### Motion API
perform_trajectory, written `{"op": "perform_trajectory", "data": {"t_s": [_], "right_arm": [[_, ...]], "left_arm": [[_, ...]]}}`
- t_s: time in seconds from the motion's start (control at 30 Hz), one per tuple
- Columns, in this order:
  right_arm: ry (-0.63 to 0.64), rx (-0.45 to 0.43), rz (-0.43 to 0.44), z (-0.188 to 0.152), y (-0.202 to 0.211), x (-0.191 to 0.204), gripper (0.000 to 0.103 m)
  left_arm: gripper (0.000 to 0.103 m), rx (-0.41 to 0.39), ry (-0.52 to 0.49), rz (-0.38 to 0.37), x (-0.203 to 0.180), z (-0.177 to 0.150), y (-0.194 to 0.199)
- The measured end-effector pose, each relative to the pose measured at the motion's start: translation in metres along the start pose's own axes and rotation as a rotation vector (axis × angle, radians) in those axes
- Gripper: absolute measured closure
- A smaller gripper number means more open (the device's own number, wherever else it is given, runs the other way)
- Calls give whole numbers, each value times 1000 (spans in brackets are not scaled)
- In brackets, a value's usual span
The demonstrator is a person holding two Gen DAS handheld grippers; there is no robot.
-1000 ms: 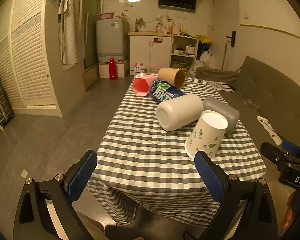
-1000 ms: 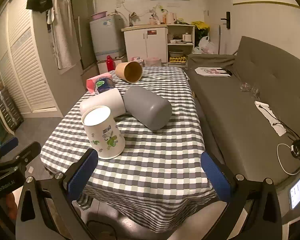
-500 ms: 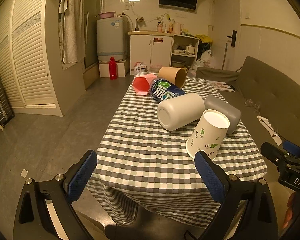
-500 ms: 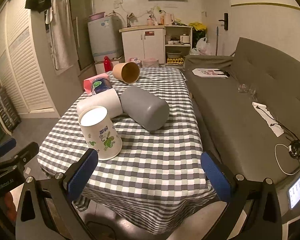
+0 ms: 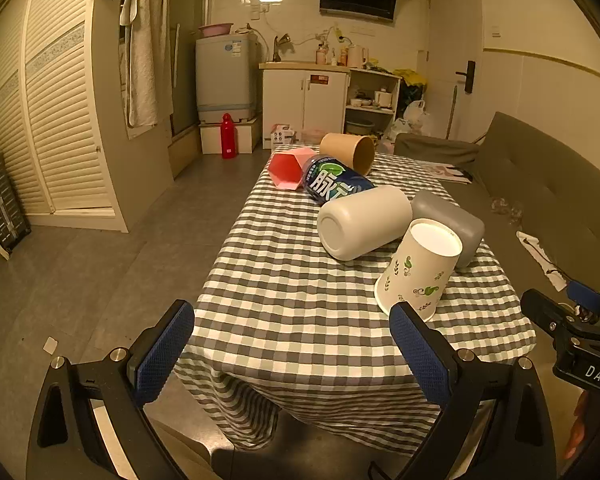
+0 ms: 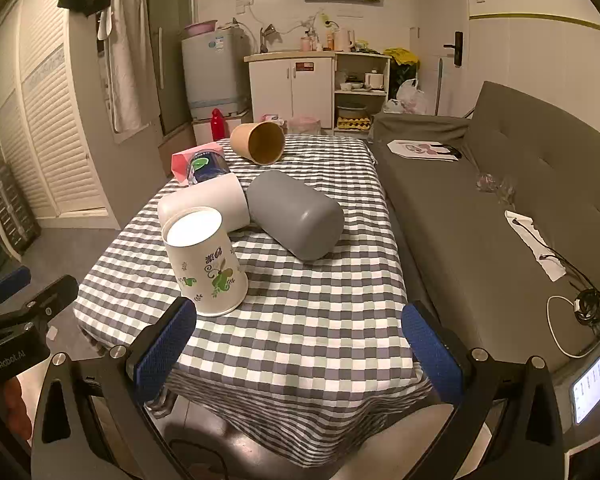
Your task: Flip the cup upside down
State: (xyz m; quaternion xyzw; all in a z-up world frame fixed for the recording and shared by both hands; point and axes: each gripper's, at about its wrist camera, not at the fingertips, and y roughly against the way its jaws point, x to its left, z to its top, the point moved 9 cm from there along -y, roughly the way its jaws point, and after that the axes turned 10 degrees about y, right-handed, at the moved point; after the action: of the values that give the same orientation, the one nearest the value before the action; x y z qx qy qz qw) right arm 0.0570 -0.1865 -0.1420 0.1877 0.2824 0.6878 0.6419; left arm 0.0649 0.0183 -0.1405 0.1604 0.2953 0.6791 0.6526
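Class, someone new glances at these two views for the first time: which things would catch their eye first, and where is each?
Likely the white paper cup with green leaf prints, standing mouth-down at the near end of the checked table. Just behind it, a white cup and a grey cup lie on their sides. Both the left gripper and right gripper are open and empty, short of the table.

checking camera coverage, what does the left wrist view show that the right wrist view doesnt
Only the left wrist view shows the white mug's flat base and the hexagonal opening of the pink cup. Only the right wrist view shows the inside of the brown paper cup and the phone screen by the sofa. Both show the leaf-printed white paper cup standing mouth down on the checked tablecloth, the grey tumbler on its side, and open, empty grippers.
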Motion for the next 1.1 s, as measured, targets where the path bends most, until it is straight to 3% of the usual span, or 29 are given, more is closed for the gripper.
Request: {"op": "perform_trajectory", "data": {"t_s": [1.1], "right_arm": [[-2, 5, -3, -3, 1, -2, 0]], "left_arm": [[2, -1, 0, 2, 1, 0, 0]]}}
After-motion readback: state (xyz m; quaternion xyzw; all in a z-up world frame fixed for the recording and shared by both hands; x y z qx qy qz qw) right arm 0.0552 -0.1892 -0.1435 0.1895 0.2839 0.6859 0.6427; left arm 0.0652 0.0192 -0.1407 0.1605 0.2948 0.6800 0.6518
